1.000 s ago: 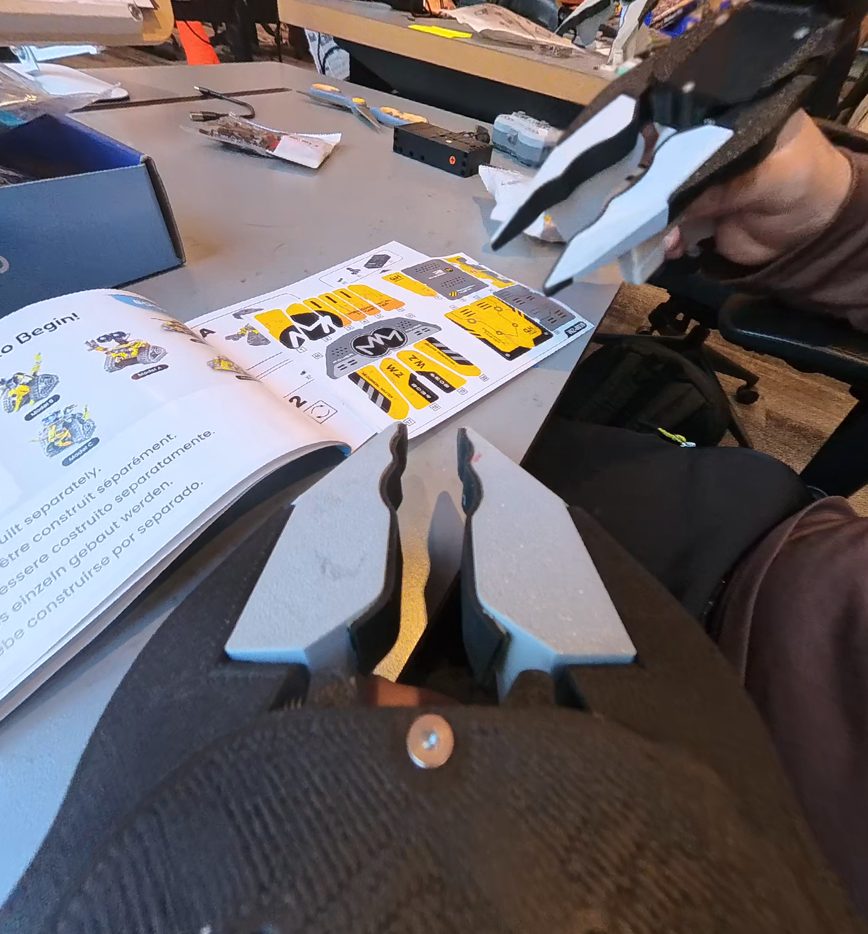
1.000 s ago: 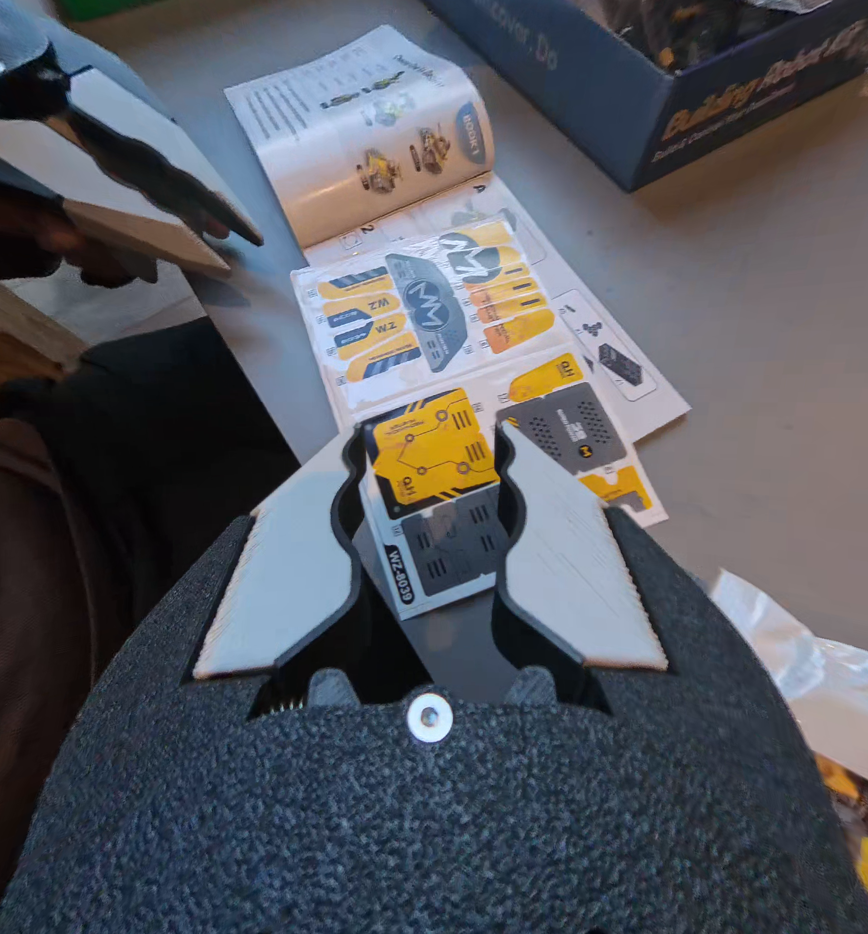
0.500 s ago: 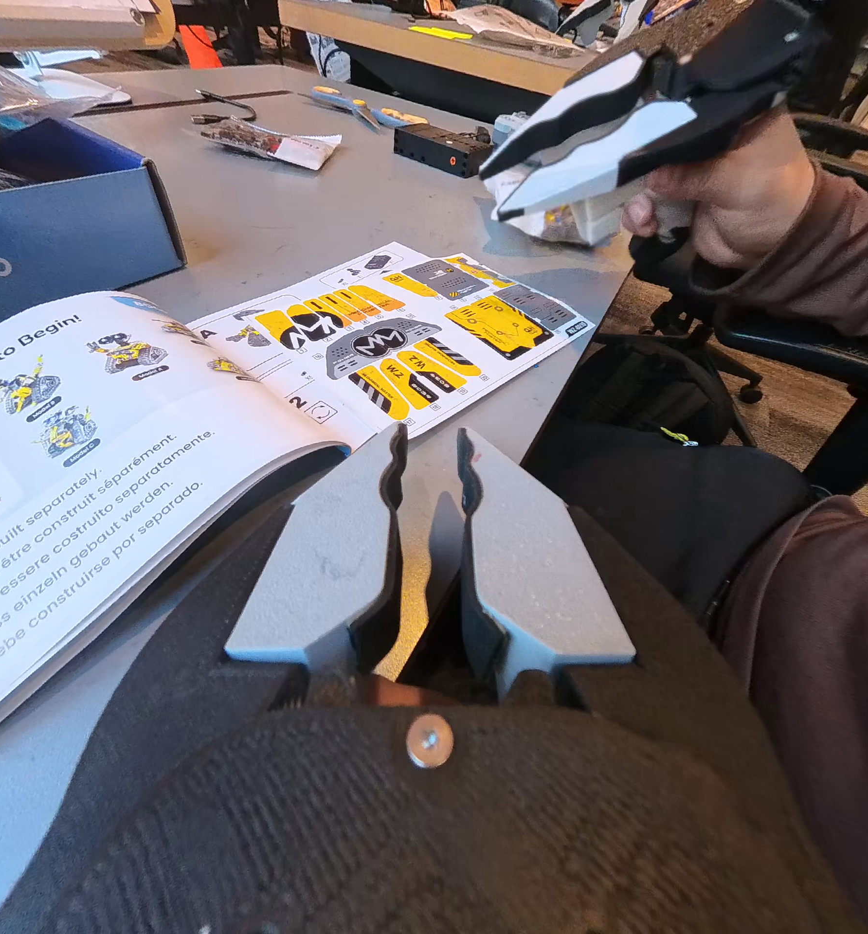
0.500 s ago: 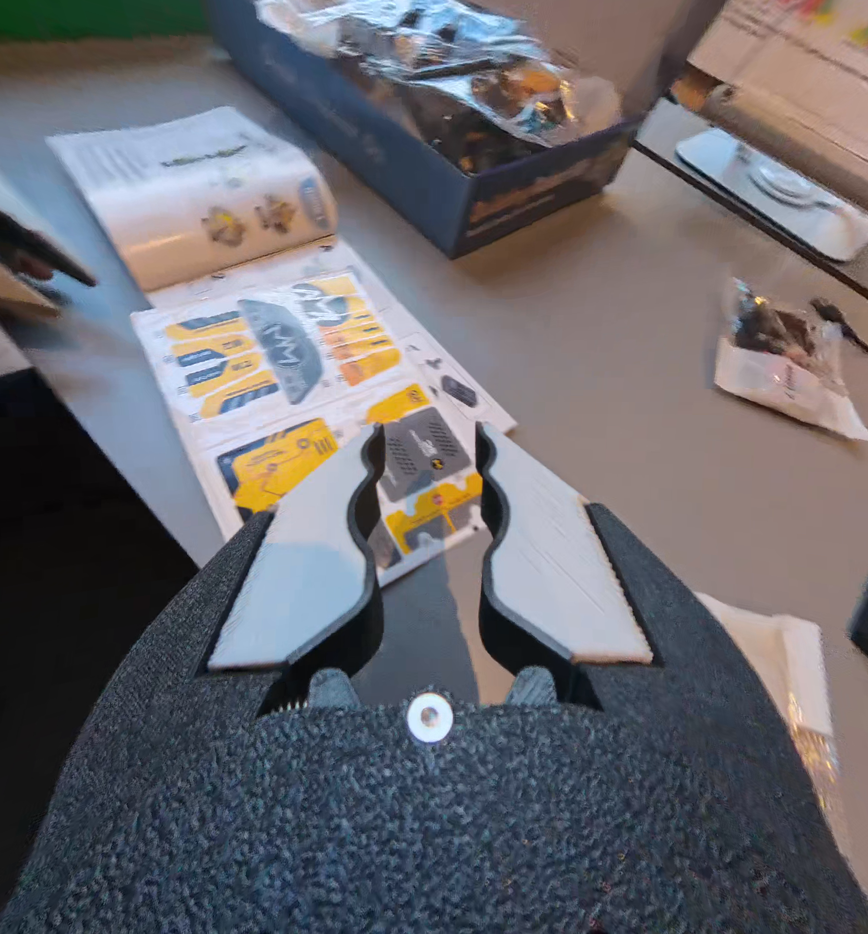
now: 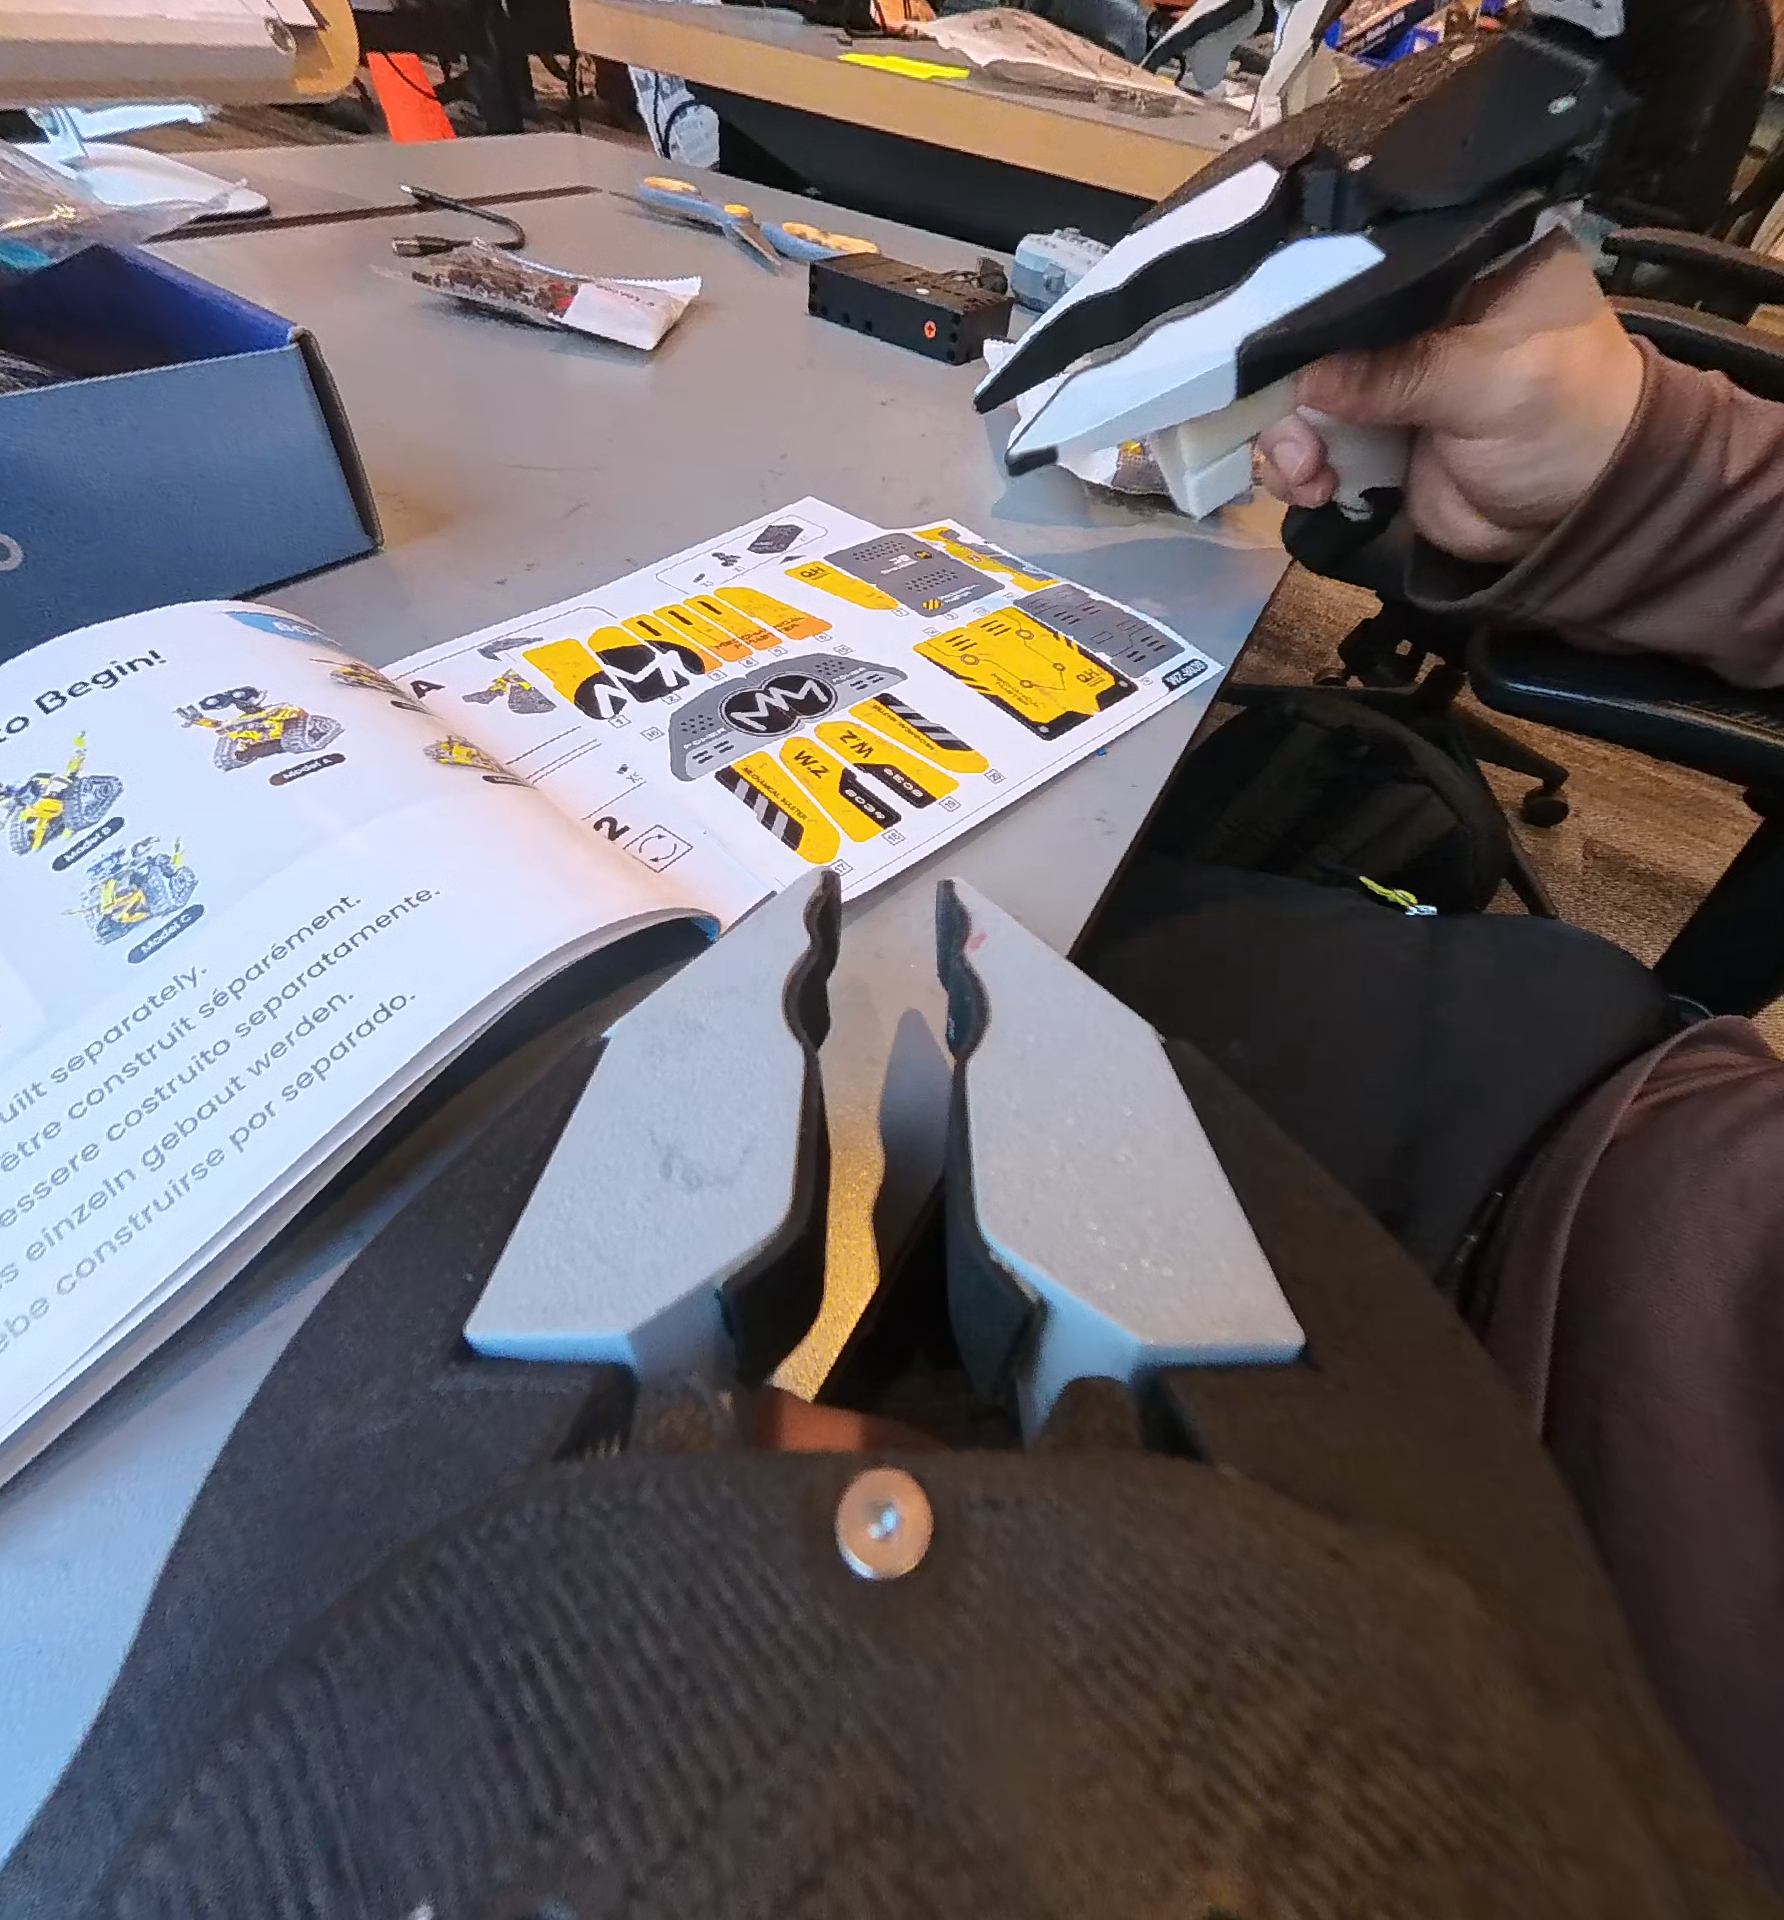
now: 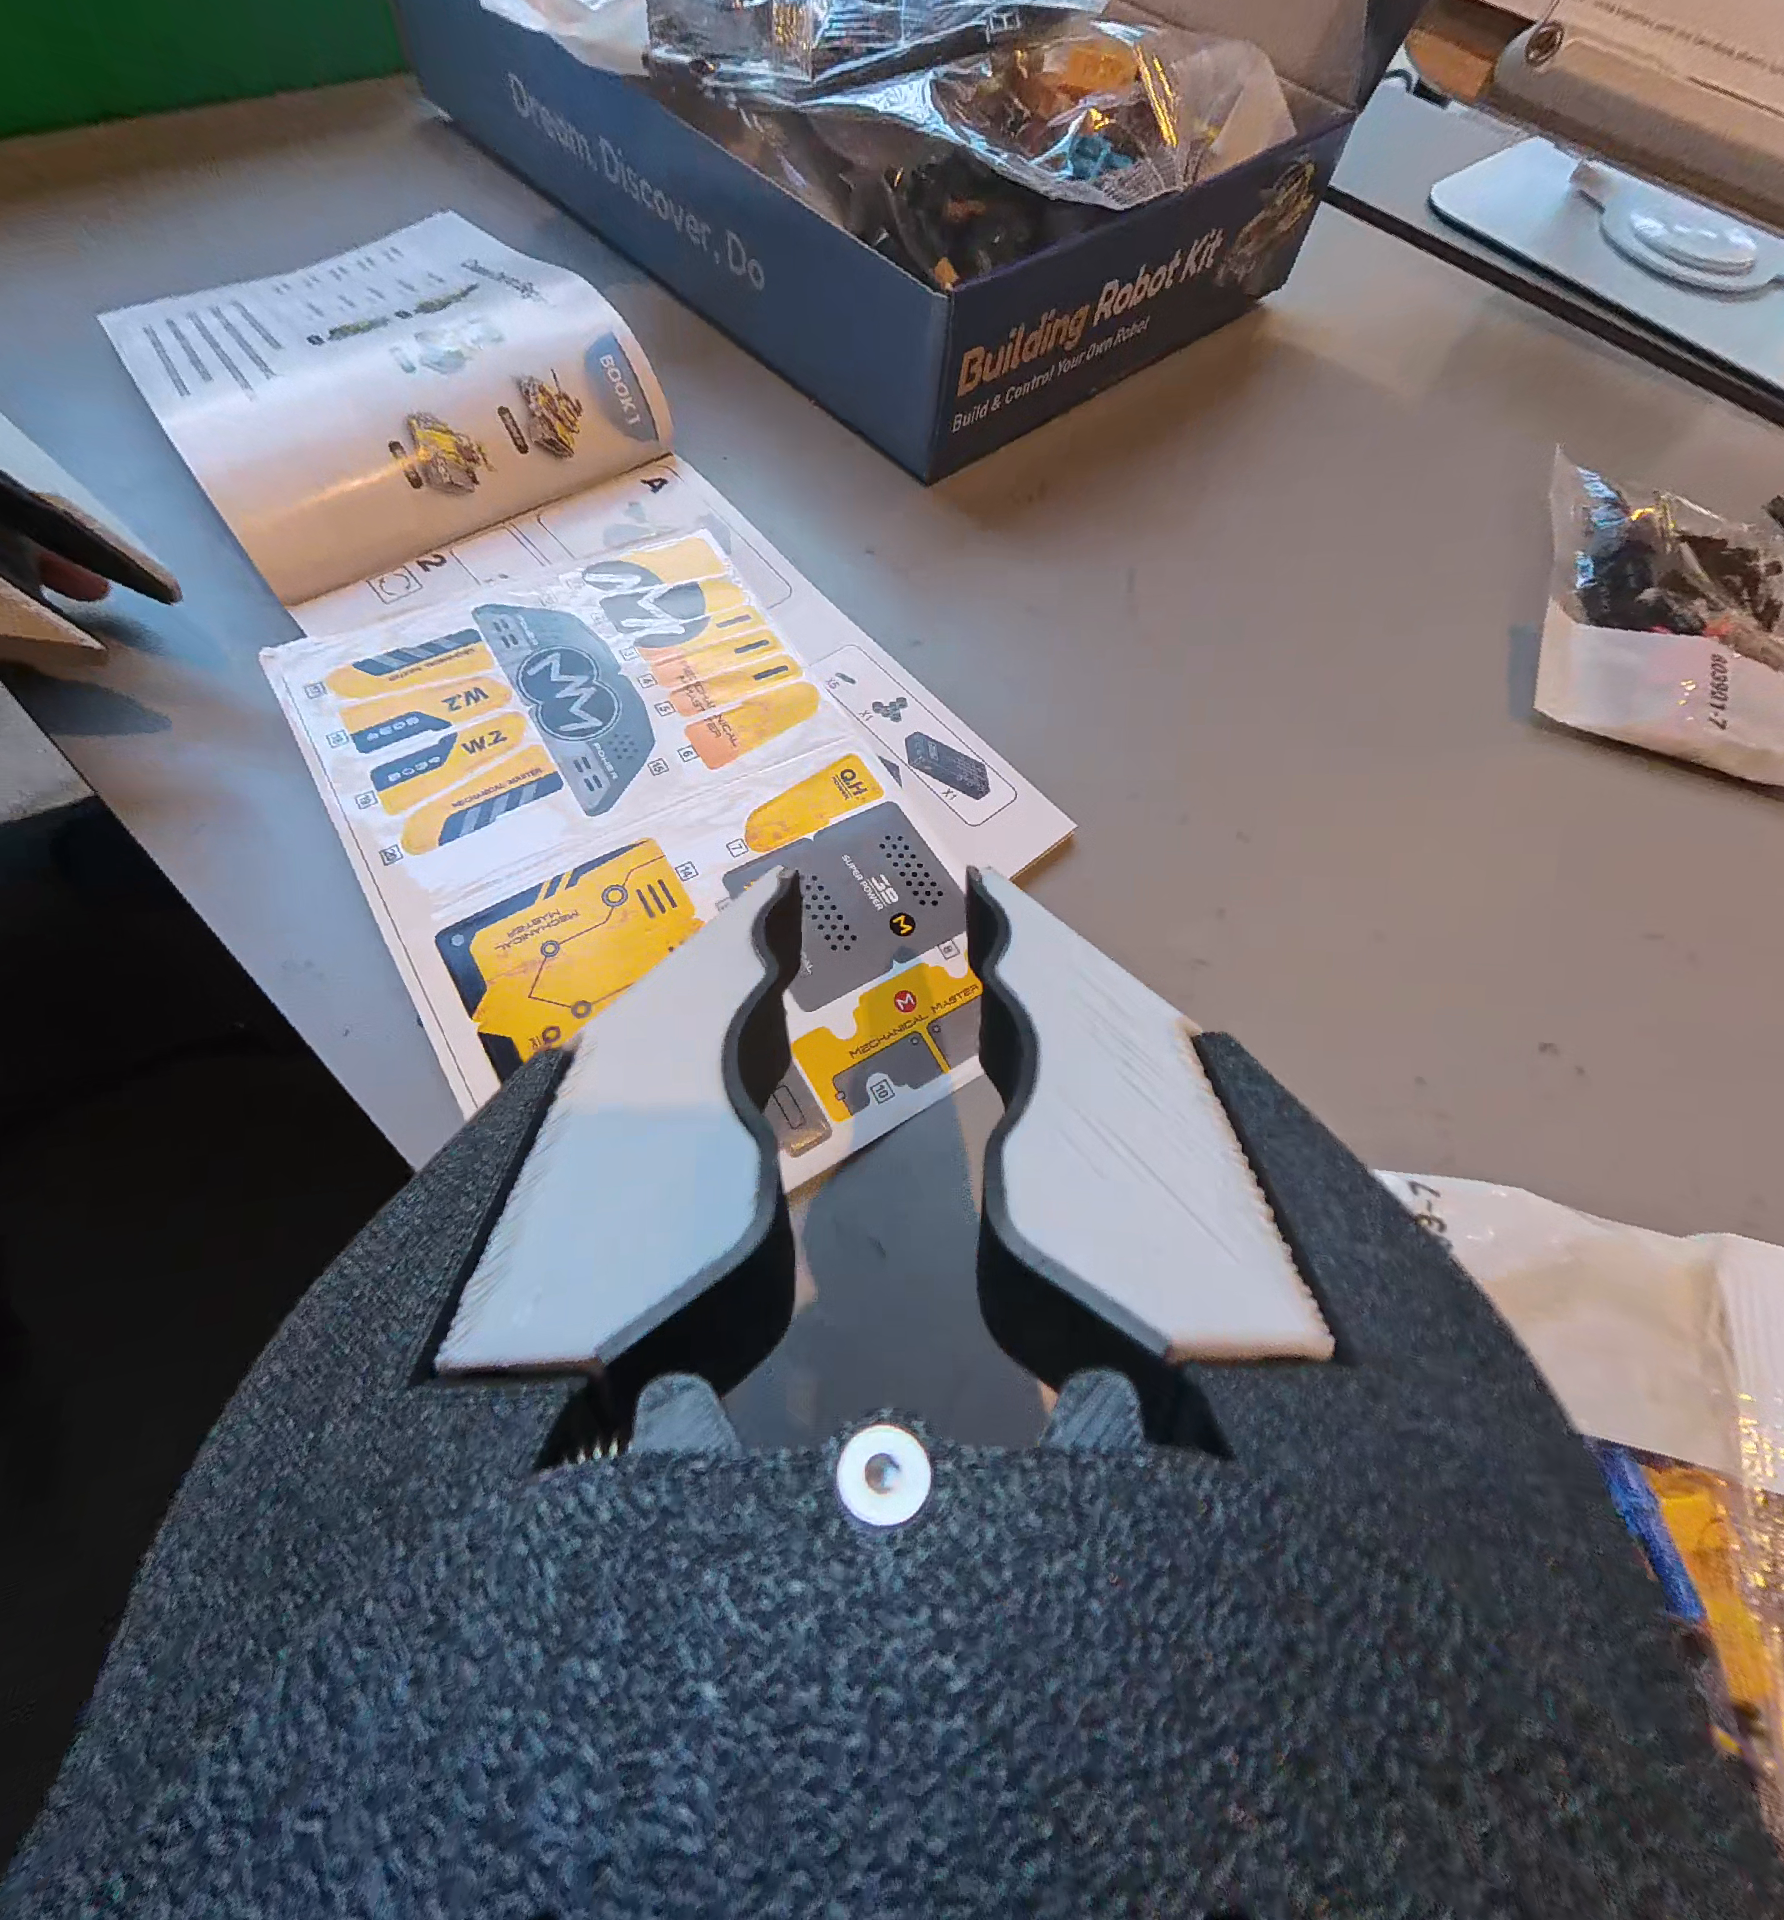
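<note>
Left tongs point(image 5: 886, 914) sit low at the near edge of the grey worktop point(image 5: 576, 416), fingers parted by a narrow gap, nothing between them. The open booklet point(image 5: 192, 831) lies just to their left; the sticker sheet point(image 5: 867, 707) lies just ahead. Right tongs point(image 6: 883, 894) hover above the sheet's point(image 6: 555, 831) near end, spread, empty. Blue box point(image 6: 867, 312) of bagged parts stands beyond the booklet point(image 6: 379, 395). A parts bag point(image 6: 1698, 665) lies well to the right.
</note>
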Available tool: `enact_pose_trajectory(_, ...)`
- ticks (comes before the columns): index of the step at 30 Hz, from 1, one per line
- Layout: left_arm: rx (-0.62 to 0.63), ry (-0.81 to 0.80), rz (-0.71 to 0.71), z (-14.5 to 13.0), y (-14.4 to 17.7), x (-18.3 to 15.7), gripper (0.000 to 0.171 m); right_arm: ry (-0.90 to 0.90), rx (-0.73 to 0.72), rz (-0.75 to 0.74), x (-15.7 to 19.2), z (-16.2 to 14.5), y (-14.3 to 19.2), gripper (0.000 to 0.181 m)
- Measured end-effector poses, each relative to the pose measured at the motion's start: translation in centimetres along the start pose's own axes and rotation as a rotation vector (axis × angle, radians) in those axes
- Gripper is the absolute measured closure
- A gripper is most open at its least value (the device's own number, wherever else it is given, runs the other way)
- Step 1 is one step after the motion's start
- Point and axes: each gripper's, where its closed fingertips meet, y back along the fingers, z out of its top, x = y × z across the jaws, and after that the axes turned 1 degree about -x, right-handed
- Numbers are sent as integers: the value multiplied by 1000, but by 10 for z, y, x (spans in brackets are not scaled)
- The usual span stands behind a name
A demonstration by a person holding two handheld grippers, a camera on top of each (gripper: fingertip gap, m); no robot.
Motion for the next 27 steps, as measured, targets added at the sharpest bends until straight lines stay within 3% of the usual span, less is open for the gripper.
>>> enact_pose_trajectory(27,-1,-1,0,0,0,0,156,-9,53,8,0,-11,-6,152)
